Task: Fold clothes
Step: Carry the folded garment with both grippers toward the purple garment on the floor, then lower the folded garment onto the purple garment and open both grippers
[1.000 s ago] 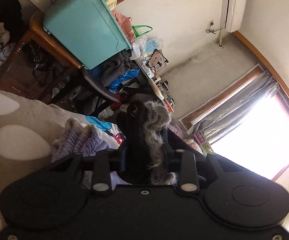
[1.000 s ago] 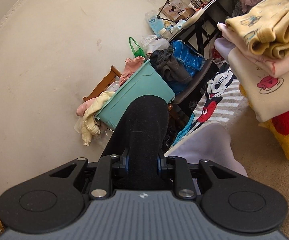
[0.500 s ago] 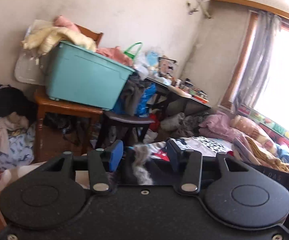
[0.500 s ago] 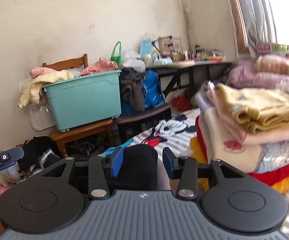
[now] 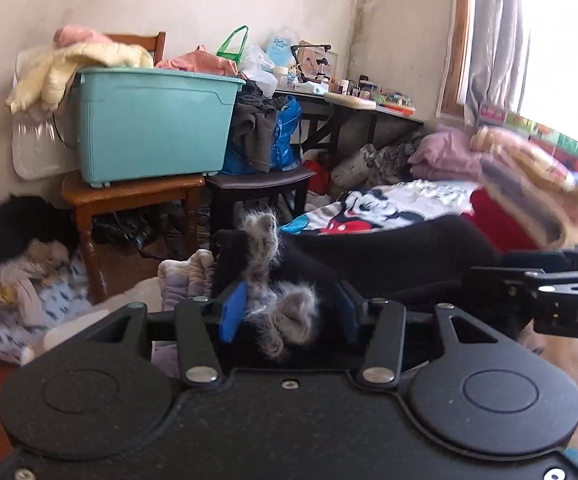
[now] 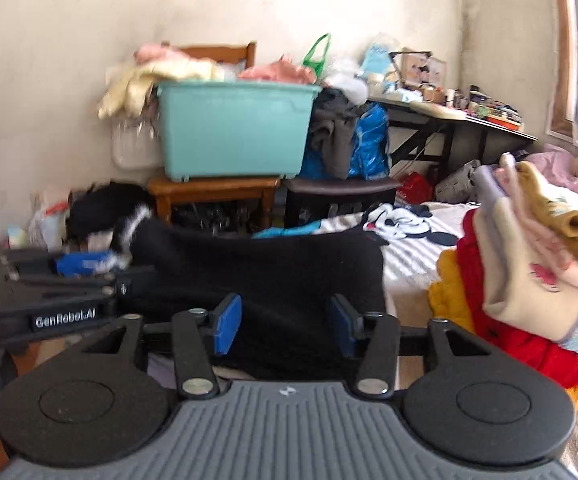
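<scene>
A black garment [image 5: 389, 256] with a grey fur trim [image 5: 265, 232] lies stretched across the bed between both grippers. My left gripper [image 5: 289, 314] sits at the furry end; its jaws are opening, and the fabric lies between the blue pads [image 5: 231, 314] without being pinched. My right gripper [image 6: 285, 324] is at the other end of the black garment [image 6: 257, 268]; its jaws are opening too, with cloth between the pads [image 6: 227, 324] but loose. The left gripper [image 6: 85, 262] also shows at the left of the right wrist view.
A stack of folded clothes [image 6: 529, 272] stands on the bed just right of the right gripper. A lilac garment [image 5: 185, 276] lies beside the fur trim. Beyond the bed are a teal bin [image 5: 149, 124] on a wooden chair [image 5: 129, 196], floor clothes [image 5: 21, 272] and a cluttered desk [image 6: 469, 118].
Both grippers have rolled to level and shifted sideways. Both jaws, which were shut on the black garment, have spread apart. The garment now rests stretched out on the bed.
</scene>
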